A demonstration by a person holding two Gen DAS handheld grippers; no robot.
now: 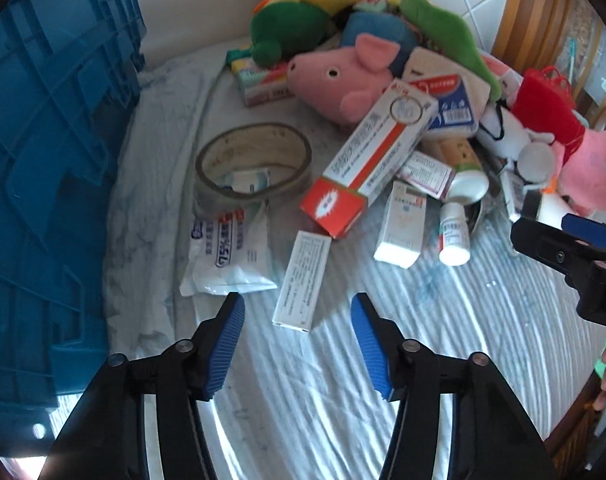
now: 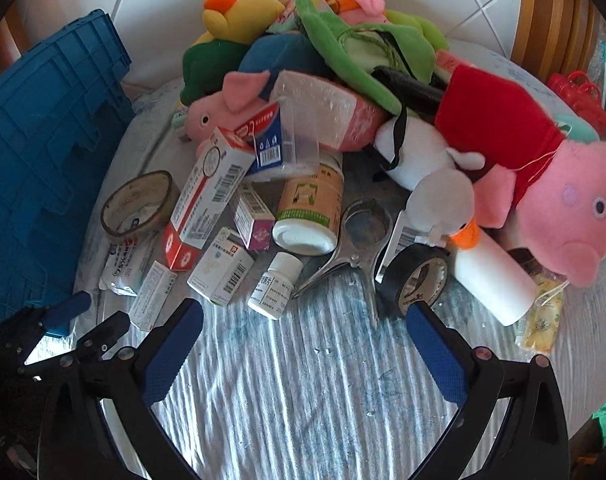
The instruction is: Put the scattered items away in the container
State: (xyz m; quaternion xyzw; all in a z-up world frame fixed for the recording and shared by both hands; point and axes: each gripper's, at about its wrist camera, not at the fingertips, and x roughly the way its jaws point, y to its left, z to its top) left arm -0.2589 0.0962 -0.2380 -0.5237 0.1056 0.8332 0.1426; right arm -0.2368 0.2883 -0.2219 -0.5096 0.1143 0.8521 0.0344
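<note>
The left gripper (image 1: pixel 298 303) hangs over a striped cloth (image 1: pixel 303 380) with its jaws apart and nothing between them. Just ahead lies a slim white box (image 1: pixel 301 282), beside a flat white packet (image 1: pixel 227 258). A tape roll (image 1: pixel 253 163) lies behind the packet. A long red-and-white box (image 1: pixel 369 160) leans against the pink pig plush (image 1: pixel 343 78). The blue crate (image 1: pixel 51 168) stands at the left. The right gripper (image 1: pixel 575 246) enters at the right edge.

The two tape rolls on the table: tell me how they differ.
The brown tape roll lies flat near the blue crate, with a small packet showing through its hole; the black tape roll stands tilted on its edge beside the scissors. The brown one looks wider and thinner-walled, the black one thicker. Both are partly used rolls with open cores.
</note>
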